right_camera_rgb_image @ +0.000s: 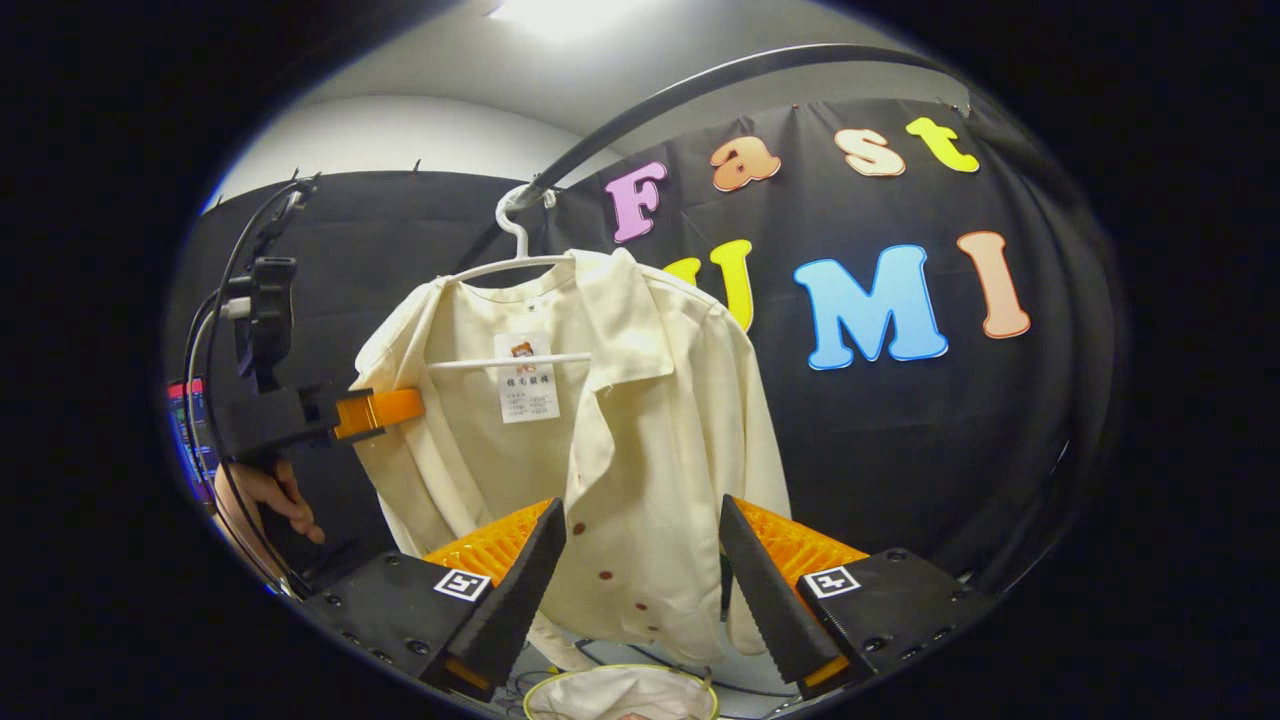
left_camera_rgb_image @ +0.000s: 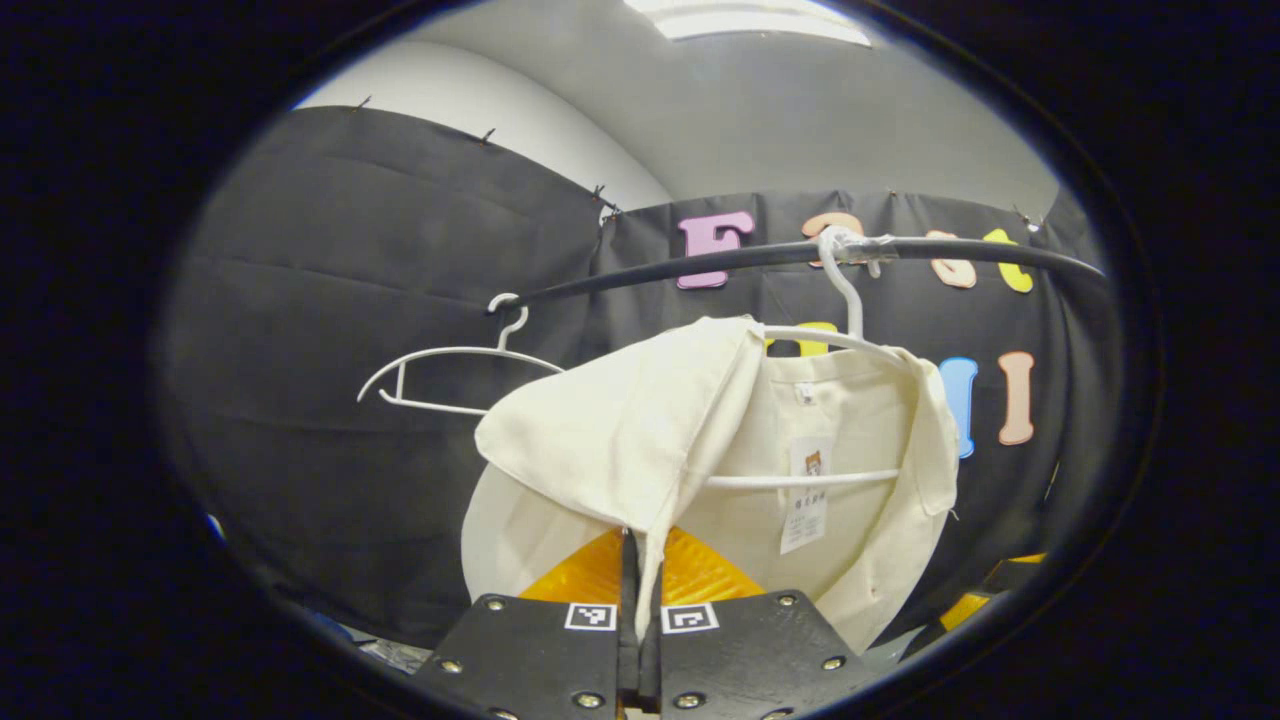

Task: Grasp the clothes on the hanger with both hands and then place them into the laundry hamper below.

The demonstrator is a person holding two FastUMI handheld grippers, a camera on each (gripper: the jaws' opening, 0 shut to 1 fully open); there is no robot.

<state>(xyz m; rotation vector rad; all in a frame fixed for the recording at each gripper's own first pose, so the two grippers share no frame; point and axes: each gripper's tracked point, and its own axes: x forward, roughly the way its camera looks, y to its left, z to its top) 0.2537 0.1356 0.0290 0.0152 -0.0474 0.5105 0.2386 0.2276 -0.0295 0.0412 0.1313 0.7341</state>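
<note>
Already the left gripper [left_camera_rgb_image: 640,560] has its jaws pinched together on a fold of the cream shirt [right_camera_rgb_image: 640,420], which hangs on the white hanger [right_camera_rgb_image: 520,255]. The right gripper [right_camera_rgb_image: 640,590] stands wide apart with the hem between its jaws, holding nothing. Pulling one-sided could snag the collar on the hanger, missing the hamper [right_camera_rgb_image: 620,690] beneath

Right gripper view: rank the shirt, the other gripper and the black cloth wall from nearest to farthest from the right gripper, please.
1. The shirt, hanging straight ahead, its lower part framed between the open right gripper fingers.
2. The left gripper, off to the left, at the shirt's far shoulder.
3. The black cloth wall, behind everything.
</note>
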